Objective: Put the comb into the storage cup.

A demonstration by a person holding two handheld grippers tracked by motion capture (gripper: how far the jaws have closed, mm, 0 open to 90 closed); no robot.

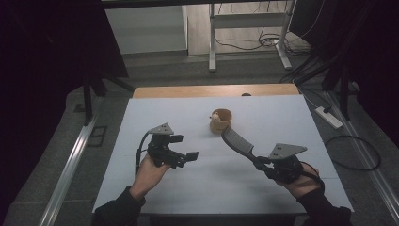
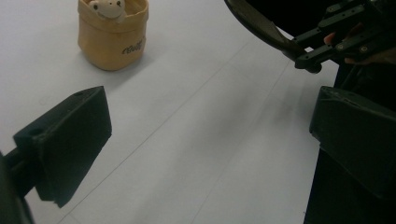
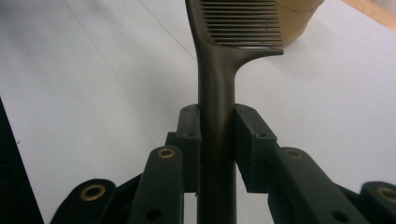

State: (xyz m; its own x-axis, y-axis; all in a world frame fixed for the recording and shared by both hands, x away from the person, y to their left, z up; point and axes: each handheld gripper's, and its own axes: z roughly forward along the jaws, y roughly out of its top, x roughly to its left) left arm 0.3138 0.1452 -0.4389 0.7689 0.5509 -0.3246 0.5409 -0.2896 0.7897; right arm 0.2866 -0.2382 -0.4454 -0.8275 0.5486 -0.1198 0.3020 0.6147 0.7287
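Note:
My right gripper (image 1: 259, 163) (image 3: 217, 135) is shut on the handle of a black comb (image 1: 236, 140) (image 3: 217, 88). The comb's toothed head reaches up and left toward a small tan fabric pouch (image 1: 221, 121) (image 2: 112, 42) that stands upright on the white table (image 1: 282, 122). A pale little toy figure (image 1: 215, 116) (image 2: 108, 8) peeks out of the pouch. My left gripper (image 1: 184, 147) (image 2: 210, 140) hovers over the table's left half, open, with nothing between its jaws. In the left gripper view the comb (image 2: 261, 25) and the right gripper (image 2: 322, 46) appear at the top right.
A wooden strip (image 1: 216, 90) runs along the table's far edge. Beyond it stand a metal frame's legs (image 1: 212, 47), with cables on the floor. A white power strip (image 1: 329, 117) lies on the floor to the right.

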